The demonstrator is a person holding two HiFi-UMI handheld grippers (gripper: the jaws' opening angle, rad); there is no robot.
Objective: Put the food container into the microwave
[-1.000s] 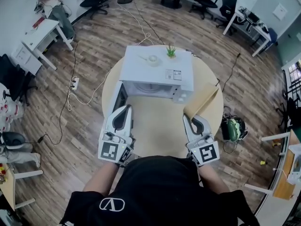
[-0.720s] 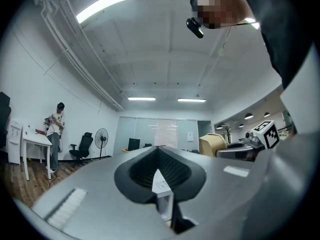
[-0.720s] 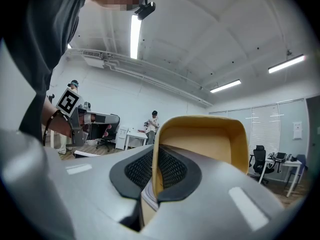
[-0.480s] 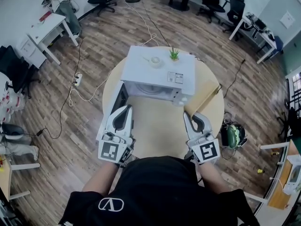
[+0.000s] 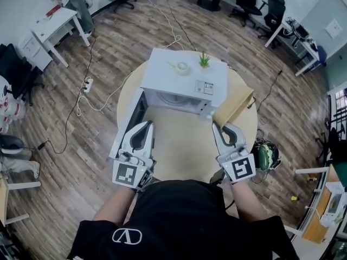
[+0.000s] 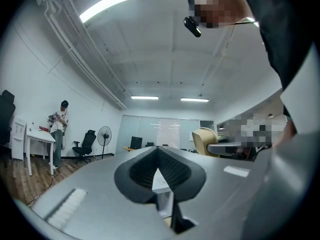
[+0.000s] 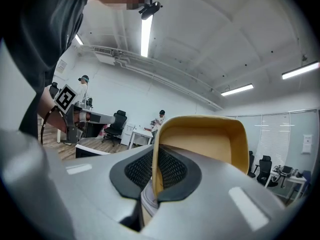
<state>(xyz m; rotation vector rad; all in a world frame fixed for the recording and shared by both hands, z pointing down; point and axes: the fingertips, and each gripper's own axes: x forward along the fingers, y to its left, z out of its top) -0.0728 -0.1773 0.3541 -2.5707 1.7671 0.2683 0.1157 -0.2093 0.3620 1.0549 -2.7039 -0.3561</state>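
Shirt logo (image 5: 128, 235): white oval emblem with an A-like mark, no wording.
Sticker (image 5: 204, 87) on microwave (image 5: 162, 80) top: printed panels, too small to read.
Left gripper (image 5: 142, 126) cube: black-and-white square marker, no characters.
Right gripper (image 5: 221, 128) cube: similar marker, no characters.
Wall plate (image 5: 333, 29): white, unreadable.

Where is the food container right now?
In the head view, the food container is right of centre, clamped by its rim in the right hand-held gripper, over the right side of the round table, just right of the open microwave.
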